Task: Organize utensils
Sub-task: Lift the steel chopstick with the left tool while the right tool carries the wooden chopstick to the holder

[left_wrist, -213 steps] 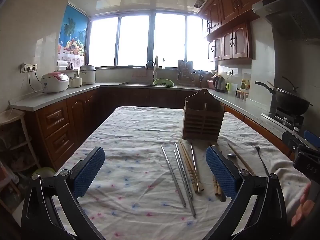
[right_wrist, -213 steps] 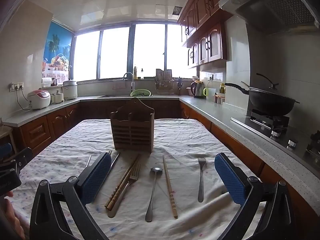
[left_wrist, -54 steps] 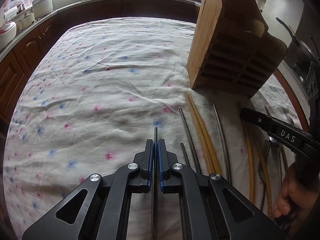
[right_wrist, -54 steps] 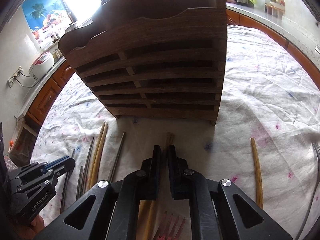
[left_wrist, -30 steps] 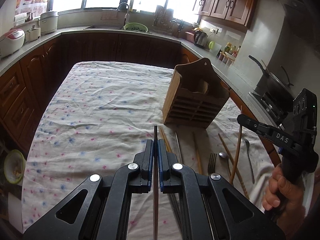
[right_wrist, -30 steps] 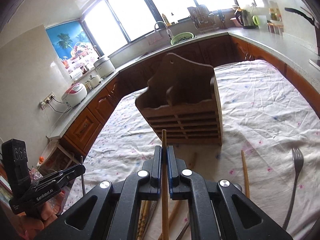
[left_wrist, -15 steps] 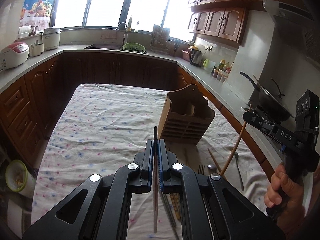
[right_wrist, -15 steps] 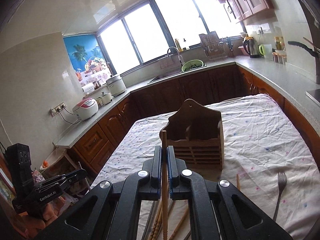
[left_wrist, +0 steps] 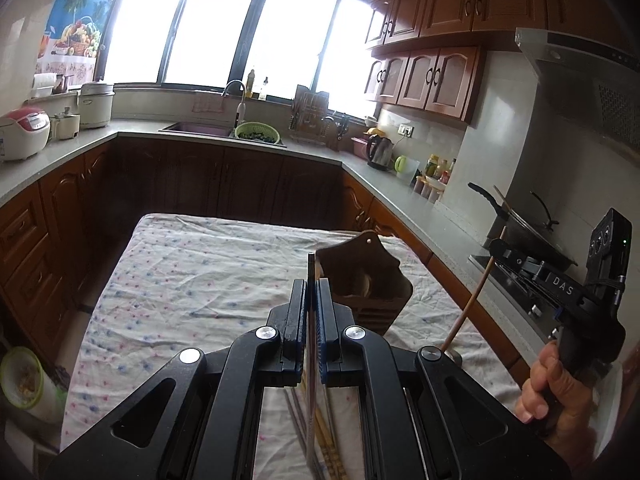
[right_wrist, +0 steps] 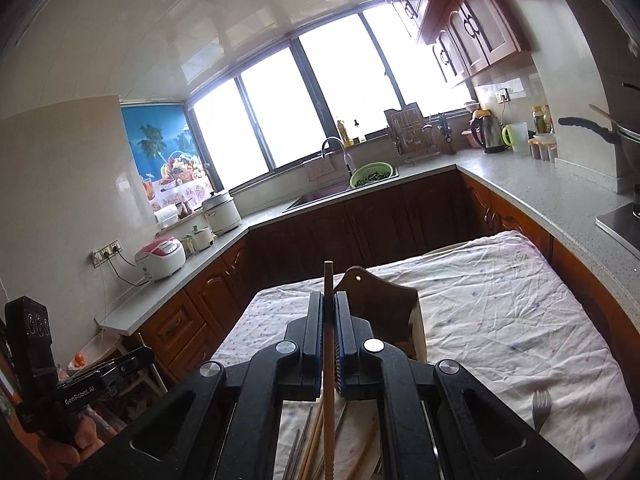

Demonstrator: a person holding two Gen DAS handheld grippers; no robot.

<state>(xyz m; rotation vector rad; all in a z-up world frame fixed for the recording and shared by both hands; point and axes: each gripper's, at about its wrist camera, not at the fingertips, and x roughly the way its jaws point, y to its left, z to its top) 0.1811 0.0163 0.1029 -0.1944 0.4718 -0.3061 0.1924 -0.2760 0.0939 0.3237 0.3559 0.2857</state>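
My left gripper (left_wrist: 311,284) is shut on a metal chopstick (left_wrist: 311,264), held high above the table. The wooden utensil holder (left_wrist: 360,280) stands on the cloth-covered table (left_wrist: 200,276) just beyond and below it. My right gripper (right_wrist: 328,304) is shut on a wooden chopstick (right_wrist: 328,276), also raised, with the holder (right_wrist: 384,304) just beyond. In the left wrist view the right gripper (left_wrist: 496,246) shows at the right with its wooden chopstick (left_wrist: 472,300) slanting down. More chopsticks (left_wrist: 324,452) lie on the cloth below. A fork (right_wrist: 541,404) lies at the right.
Kitchen counters (left_wrist: 400,196) wrap around the table. A wok (left_wrist: 524,236) sits on the stove at the right. A rice cooker (right_wrist: 160,258) stands on the left counter. A sink with a green colander (left_wrist: 256,133) lies at the back.
Both grippers have risen and tilted up with their chopsticks still held. The holder now sits lower and closer to each gripper's tips in view.
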